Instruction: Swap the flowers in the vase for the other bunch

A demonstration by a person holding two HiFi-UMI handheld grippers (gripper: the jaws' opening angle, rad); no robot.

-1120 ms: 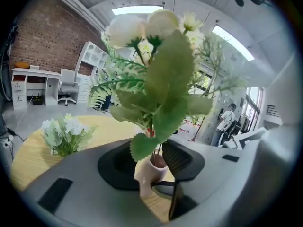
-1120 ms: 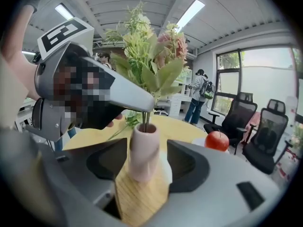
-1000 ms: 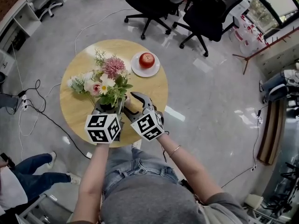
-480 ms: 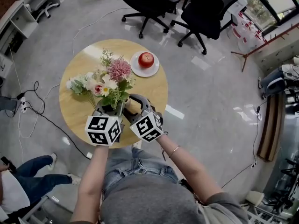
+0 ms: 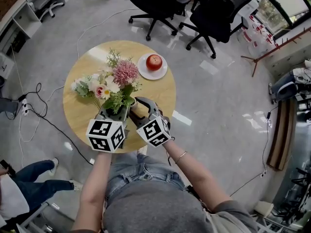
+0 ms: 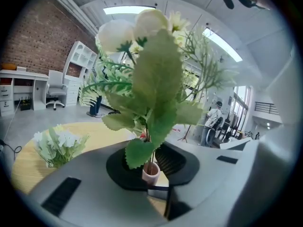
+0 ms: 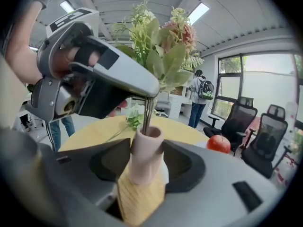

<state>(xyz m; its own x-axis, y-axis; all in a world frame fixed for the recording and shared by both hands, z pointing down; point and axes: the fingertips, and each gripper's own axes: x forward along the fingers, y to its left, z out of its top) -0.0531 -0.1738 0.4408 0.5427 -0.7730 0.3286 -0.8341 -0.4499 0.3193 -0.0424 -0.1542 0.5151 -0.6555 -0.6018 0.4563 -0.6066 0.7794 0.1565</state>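
We see the small pale pink ceramic vase [image 7: 146,156] standing close to the near edge of the round light-wood tabletop [image 5: 80,116], just in front of the person. The right gripper [image 7: 147,167] has it between its two dark pads. Those jaws have just been closing from a wide spread, and now they sit against the vase's sides, still fairly wide apart because of its girth.

The bunch of artificial flowers with the large pink bloom and green leaves [image 5: 124,75] stands upright in the vase. Its thin stems [image 6: 149,151] rise straight out of the mouth. The left gripper [image 6: 150,168] reaches in just above the vase's rim. Its jaws have just been closing too, and they now stand narrow, pinched on the stems.

The other bunch, white blossoms with pale green leaves [image 5: 81,87], lies flat on the tabletop toward its left edge, beside the vase flowers' foliage.

At the far right edge we find a red apple [image 5: 154,61] sitting on a white round plate [image 5: 145,72], well apart from both grippers.
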